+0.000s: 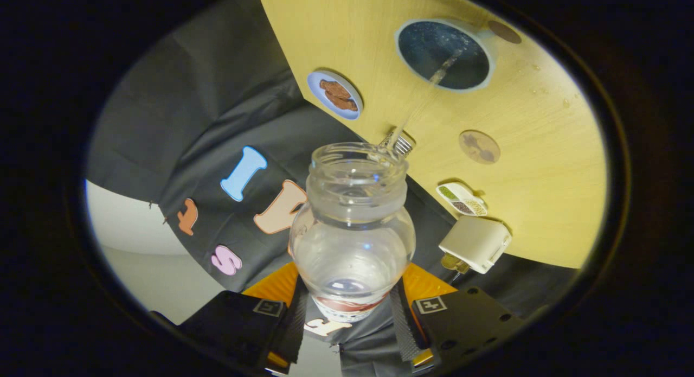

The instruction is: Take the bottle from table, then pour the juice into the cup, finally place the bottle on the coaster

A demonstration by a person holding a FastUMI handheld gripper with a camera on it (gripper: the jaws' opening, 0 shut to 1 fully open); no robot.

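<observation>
Gripper view: gripper (pixel 347 317) pinching clear bottle (pixel 352 230) by its base, both fingers pressed to its sides, bottle tipped mouth-first over surface (pixel 542 203) so a thin stream arcs into cup (pixel 444 54); coaster (pixel 479 147) nearby, unoccupied.

Clear glass bottle (pixel 352 230) clamped between the gripper (pixel 347 317) fingers; beyond its mouth, a round grey cup (pixel 490 57) on the pale wooden table (pixel 542 149).

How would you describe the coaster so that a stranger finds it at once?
Start on the yellow wooden table, beyond the bottle held in the gripper. Between the blue cup and the small divided dish lies the coaster: a flat brown disc, unlike the raised blue plate.
</observation>
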